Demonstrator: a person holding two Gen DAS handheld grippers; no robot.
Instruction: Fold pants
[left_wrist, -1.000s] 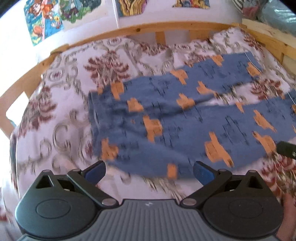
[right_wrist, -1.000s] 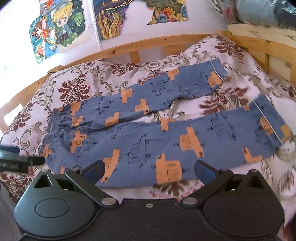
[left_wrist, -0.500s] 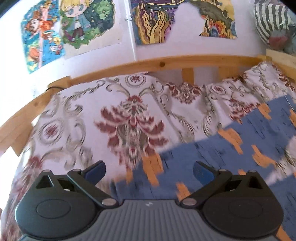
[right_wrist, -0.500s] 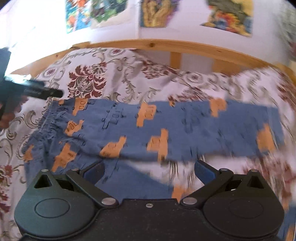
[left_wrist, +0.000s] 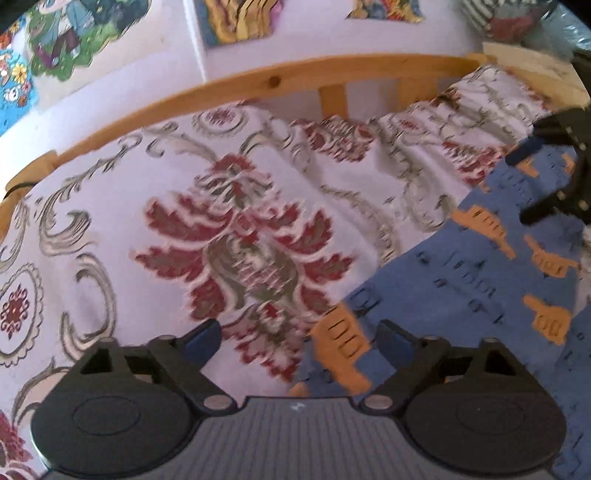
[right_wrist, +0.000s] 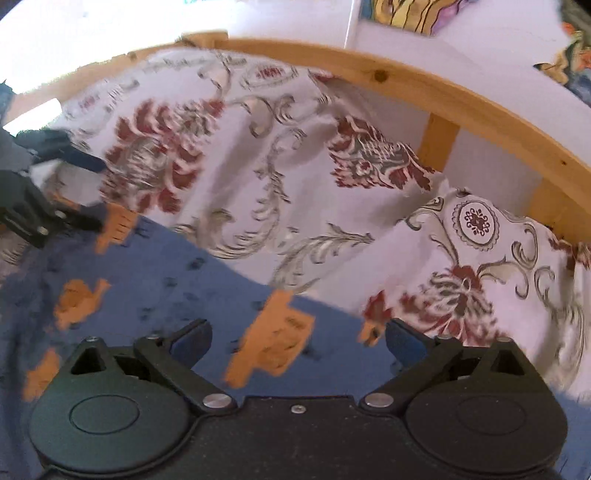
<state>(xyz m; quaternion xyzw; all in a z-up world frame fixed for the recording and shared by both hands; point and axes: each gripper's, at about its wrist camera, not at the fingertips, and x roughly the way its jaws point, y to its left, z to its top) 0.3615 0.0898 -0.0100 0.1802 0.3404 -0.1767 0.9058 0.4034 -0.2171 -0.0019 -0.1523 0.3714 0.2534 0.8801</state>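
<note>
Nothing here is acting as a container; the bed itself is carrying everything. Going left to right in the left wrist view, the floral bedspread (left_wrist: 236, 229) is lying bare across the left and centre, giving open room up to the curved wooden bed rail (left_wrist: 258, 86) at the far edge, with posters (left_wrist: 74, 40) hanging on the wall behind it. The left tool (left_wrist: 301, 339) is hovering low over the bedspread with its jaws standing wide and nothing between them; its left fingertip is over bare cover, its right fingertip is at the near corner of the pants (left_wrist: 480, 266). The pants, blue with orange shapes, are spreading out to the right, their upper edge running diagonally up toward the right tool (left_wrist: 535, 184), which is showing at the far right edge over the fabric.

In the right wrist view, the left tool (right_wrist: 85, 192) is appearing at the left border, its blue-tipped fingers (right_wrist: 86, 160) parted at the top corner of the pants (right_wrist: 166, 280). The blue fabric is filling the lower left, its edge slanting down to the right. The right tool (right_wrist: 299, 339) is sitting wide apart and empty just above that fabric, whether touching it I cannot tell. Beyond, rumpled bedspread (right_wrist: 369, 221) is rising to the bed rail (right_wrist: 443, 99) on the right.
</note>
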